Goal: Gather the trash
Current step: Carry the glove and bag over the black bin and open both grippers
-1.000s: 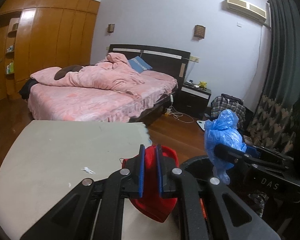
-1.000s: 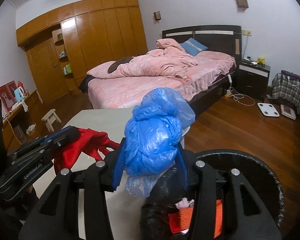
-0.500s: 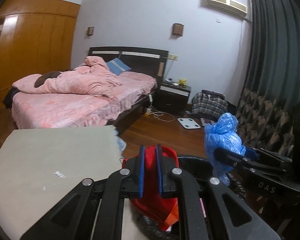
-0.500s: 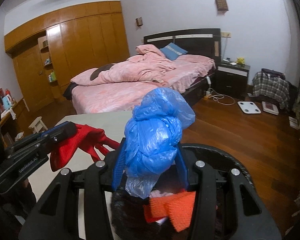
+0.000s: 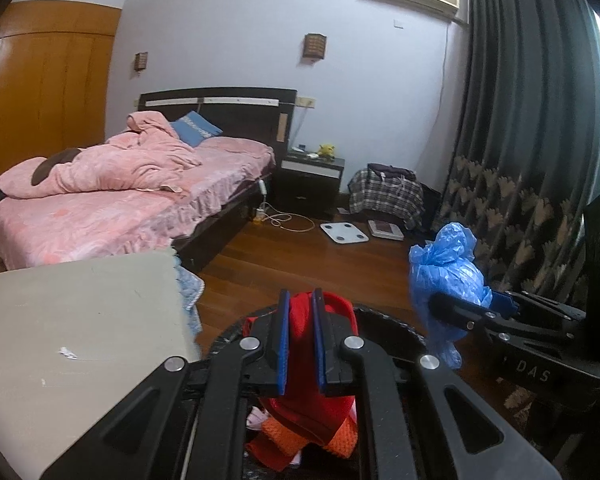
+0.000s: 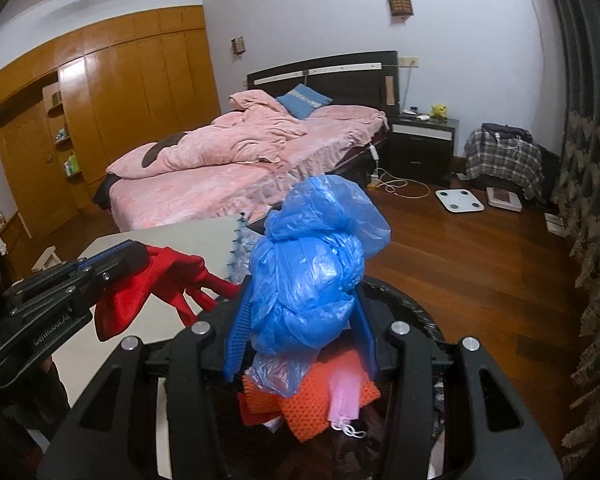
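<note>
Your red cloth [image 5: 300, 322] hangs clamped in your left tool [image 5: 299, 344] over the black bin [image 6: 412, 308]; your right tool [image 6: 300, 332] grips the blue plastic bag [image 6: 312, 264] above it, beside the desk [image 5: 80, 320]

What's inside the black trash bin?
Inside the black trash bin you can see orange knitted cloth and a pink face mask. The blue plastic bag and the gripper holding it cover the rest, so anything deeper is hidden.
</note>
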The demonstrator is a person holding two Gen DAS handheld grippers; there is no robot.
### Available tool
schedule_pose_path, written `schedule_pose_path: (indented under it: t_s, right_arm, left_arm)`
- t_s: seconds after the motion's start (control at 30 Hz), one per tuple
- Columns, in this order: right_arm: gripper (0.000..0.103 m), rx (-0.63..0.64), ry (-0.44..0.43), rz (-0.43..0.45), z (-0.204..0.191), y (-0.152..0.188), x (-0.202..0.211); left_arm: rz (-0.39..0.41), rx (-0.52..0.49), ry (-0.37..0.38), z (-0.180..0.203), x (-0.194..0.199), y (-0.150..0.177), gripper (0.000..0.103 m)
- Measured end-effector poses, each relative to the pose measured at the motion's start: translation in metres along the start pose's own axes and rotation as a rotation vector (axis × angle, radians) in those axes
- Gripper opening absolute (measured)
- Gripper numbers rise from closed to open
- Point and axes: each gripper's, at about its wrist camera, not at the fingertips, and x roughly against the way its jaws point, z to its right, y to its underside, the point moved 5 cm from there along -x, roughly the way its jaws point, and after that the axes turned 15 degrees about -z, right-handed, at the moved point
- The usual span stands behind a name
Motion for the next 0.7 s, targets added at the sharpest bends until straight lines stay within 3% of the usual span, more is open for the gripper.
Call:
schedule_pose_path:
  t_s: [0.47,0.53,0.7]
  right_arm:
    - [0.047,-0.044,0.044,-0.064,0.03,0.024,-0.025]
    - [0.058,-0.048,0.051,-0.078,0.032,0.026,-0.03]
    - [0.071,-0.062,0.074,-0.092,0.037,0.03,-0.037]
  left_arm:
    - [-0.073,-0.049,0.047,0.022,-0.045,0.009,0.011]
    - [-0.087,-0.04,0.059,0.02,-0.051,0.011,0.014]
    - [-0.111,-0.019,0.06,0.009,-0.056,0.018,0.037]
